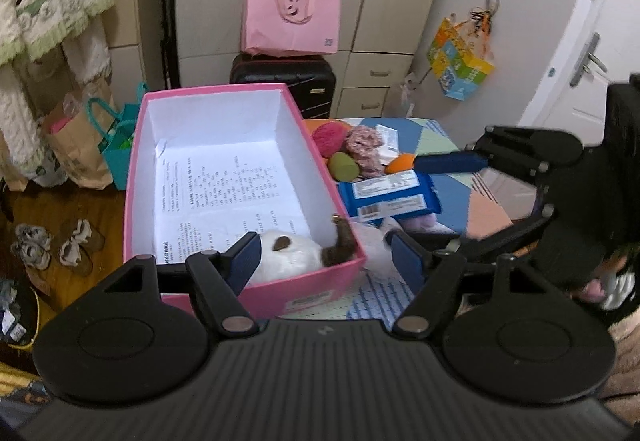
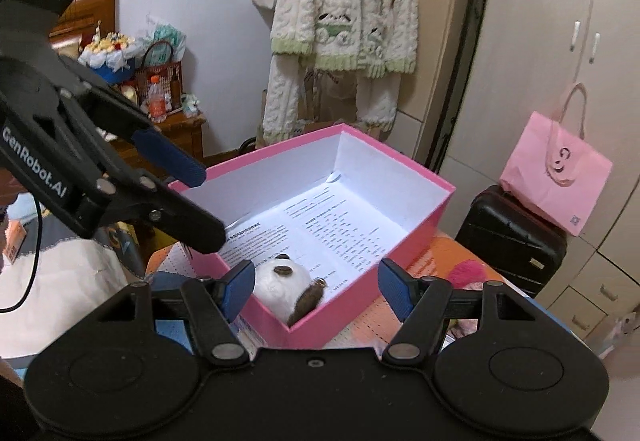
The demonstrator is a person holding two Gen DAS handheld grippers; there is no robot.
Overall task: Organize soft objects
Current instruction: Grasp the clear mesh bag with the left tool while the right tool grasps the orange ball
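A pink box [image 1: 138, 177] with a white inside stands on the table, lined with printed paper. A white and brown plush toy [image 1: 294, 251] lies in its near corner; it also shows in the right wrist view [image 2: 286, 279] inside the box [image 2: 416, 237]. My left gripper [image 1: 326, 261] is open and empty, hovering over the box's near end. My right gripper [image 2: 318, 287] is open and empty above the box's near corner. The left gripper also shows in the right wrist view [image 2: 188, 193]. A pink yarn ball [image 1: 330, 137], a green egg-shaped sponge [image 1: 344, 165], a fuzzy pink scrunchie [image 1: 366, 149] and an orange soft piece [image 1: 400, 163] lie right of the box.
A blue wipes pack [image 1: 390, 193] and a white crumpled soft thing [image 1: 376, 237] lie on the patchwork tablecloth [image 1: 484, 209]. A black suitcase [image 1: 286, 79] with a pink paper bag [image 1: 292, 17] stands behind. Cabinets, hanging fleece clothes [image 2: 340, 25] and floor bags [image 1: 80, 149] surround the table.
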